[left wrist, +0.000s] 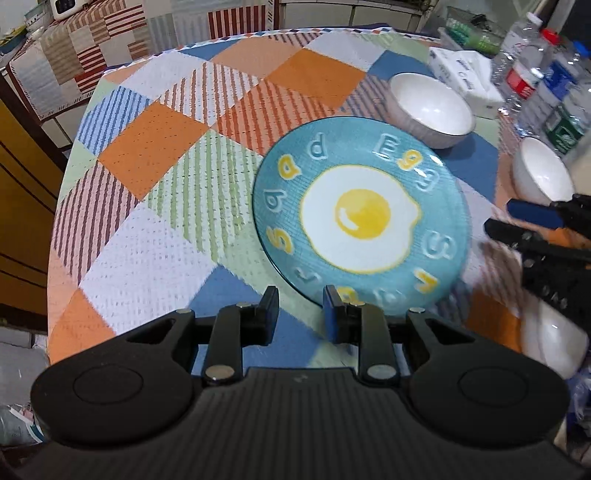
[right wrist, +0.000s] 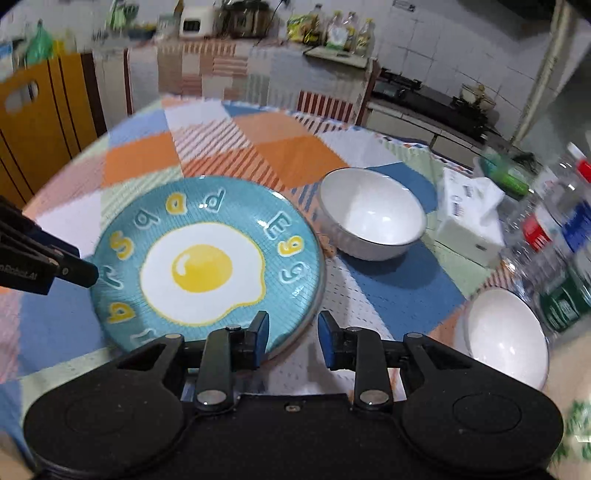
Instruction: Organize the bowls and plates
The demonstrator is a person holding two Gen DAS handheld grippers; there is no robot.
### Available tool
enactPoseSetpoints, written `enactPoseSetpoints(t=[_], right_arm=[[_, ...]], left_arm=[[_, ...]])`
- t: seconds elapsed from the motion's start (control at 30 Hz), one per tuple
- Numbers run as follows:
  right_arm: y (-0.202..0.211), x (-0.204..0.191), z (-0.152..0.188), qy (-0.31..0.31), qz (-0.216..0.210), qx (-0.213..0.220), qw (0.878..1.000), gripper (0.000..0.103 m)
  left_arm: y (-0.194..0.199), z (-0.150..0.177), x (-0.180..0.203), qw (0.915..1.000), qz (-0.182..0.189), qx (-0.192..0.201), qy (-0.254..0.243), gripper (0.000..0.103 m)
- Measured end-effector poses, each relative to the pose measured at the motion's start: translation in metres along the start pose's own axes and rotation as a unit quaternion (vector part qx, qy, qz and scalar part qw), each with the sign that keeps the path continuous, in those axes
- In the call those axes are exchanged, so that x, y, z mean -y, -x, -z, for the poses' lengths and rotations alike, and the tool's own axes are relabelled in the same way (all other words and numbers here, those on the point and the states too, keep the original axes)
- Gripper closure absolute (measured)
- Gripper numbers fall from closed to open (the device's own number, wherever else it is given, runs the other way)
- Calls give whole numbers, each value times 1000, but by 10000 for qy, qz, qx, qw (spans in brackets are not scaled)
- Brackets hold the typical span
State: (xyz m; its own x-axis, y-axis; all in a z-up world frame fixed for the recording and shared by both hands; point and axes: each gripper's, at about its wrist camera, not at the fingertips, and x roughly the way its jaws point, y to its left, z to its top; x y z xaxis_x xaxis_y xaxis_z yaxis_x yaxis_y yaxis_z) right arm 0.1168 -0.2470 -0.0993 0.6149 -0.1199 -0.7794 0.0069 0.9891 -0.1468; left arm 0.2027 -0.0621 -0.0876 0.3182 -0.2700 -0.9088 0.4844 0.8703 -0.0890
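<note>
Egg plate (right wrist: 207, 266) between my grippers on the chequered bench (left wrist: 155, 147).
Two white bowls (right wrist: 373, 214), tissue pack (right wrist: 469, 214), bottles (right wrist: 561, 225) crowd the right; both jaws narrow, empty; kitchen counter behind.

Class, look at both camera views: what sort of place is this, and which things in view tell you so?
Most likely a home kitchen or dining corner. A gas stove stands along the tiled wall, bottles and jars crowd a counter, and a cloth-covered table holds an egg plate and white bowls.
</note>
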Motion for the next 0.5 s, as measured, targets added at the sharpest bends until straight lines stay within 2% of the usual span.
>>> enactPoseSetpoints(t=[0.13, 0.3, 0.37, 0.4, 0.43, 0.5], right_arm=[[28, 15, 11, -9, 90, 300, 9995, 69], [68, 38, 31, -482, -99, 683, 9965, 64], [82, 44, 38, -611, -119, 730, 9954, 54], [88, 47, 43, -681, -110, 760, 9947, 49], [95, 51, 48, -752, -97, 805, 9939, 40], [105, 58, 59, -804, -130, 836, 9932, 36]], left_arm=[[25, 13, 21, 9998, -20, 63, -192, 79], [47, 32, 49, 9994, 37, 175, -308, 77], [51, 38, 61, 9991, -2, 274, -325, 74], [53, 40, 66, 9990, 17, 301, -337, 68], [54, 43, 71, 9990, 56, 316, -316, 65], [54, 47, 81, 9989, 125, 320, -321, 57]])
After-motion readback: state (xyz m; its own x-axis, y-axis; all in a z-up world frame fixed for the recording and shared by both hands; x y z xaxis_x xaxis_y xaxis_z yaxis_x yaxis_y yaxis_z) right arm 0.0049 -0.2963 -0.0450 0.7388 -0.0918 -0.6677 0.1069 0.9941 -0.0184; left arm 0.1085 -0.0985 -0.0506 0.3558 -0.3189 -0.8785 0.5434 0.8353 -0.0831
